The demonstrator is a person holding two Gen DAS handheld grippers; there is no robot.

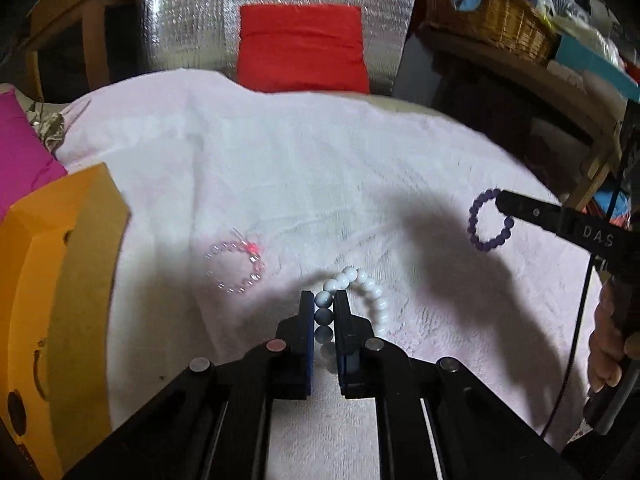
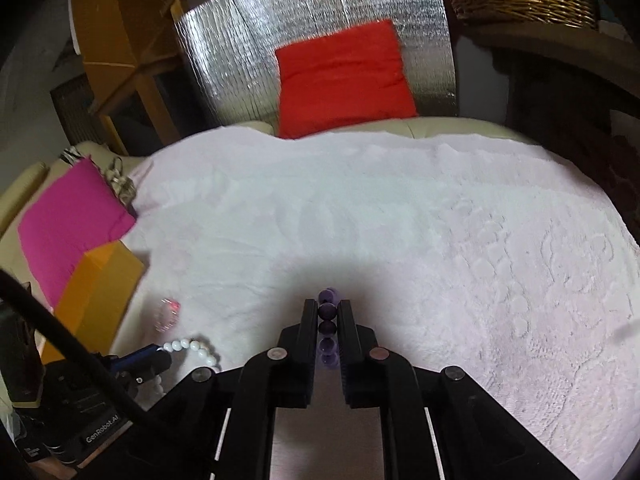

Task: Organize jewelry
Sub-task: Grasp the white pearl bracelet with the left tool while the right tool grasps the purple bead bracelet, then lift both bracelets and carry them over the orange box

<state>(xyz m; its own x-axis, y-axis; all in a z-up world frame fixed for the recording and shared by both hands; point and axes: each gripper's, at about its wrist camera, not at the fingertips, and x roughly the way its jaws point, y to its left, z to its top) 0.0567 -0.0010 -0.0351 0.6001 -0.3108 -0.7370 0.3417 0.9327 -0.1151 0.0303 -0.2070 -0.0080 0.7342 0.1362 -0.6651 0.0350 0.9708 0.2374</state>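
Left gripper clamps white bracelet; right gripper clamps purple bracelet. Clear bracelet lies on towel at ten o'clock of white one.

White beads of the white bracelet sit between the black left gripper fingers; the purple bracelet sits in the black right gripper. Beyond them lie a pale pink embossed towel, a red cushion and silver quilted foil.
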